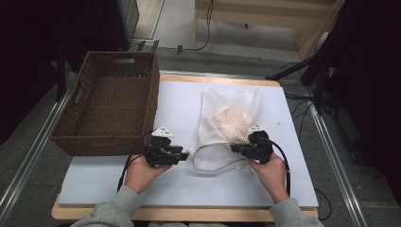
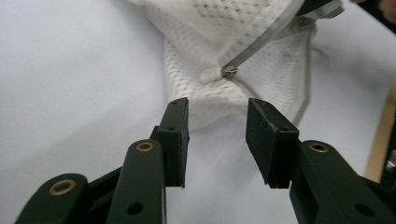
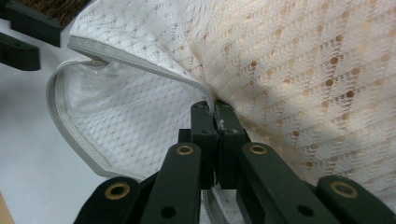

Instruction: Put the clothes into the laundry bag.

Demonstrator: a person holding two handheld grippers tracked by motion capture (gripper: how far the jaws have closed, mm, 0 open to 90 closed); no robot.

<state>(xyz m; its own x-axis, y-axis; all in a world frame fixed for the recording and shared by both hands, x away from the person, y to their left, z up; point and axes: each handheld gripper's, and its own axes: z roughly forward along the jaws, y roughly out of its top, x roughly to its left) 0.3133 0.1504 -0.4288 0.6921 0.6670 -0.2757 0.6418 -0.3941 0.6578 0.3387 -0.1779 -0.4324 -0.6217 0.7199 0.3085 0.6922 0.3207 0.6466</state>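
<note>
A white mesh laundry bag [image 1: 211, 101] lies mid-table with a peach-coloured cloth [image 1: 232, 122] inside it, and its zippered mouth [image 1: 213, 158] gapes toward me. My right gripper [image 1: 235, 149] is shut on the bag's zipper edge at the right side of the mouth; in the right gripper view its jaws [image 3: 215, 112] pinch the zipper tape of the bag [image 3: 303, 70]. My left gripper [image 1: 185, 155] is open just left of the mouth. In the left gripper view its jaws [image 2: 217, 112] stand apart before the bag's corner [image 2: 205, 100], where the zipper end [image 2: 229, 71] sits, not touching it.
A brown wicker basket [image 1: 101, 144] stands at the left on the white mat [image 1: 189, 189], close behind my left gripper. The wooden table edge [image 1: 189, 213] runs along the front. Cables and stands lie on the floor to the right.
</note>
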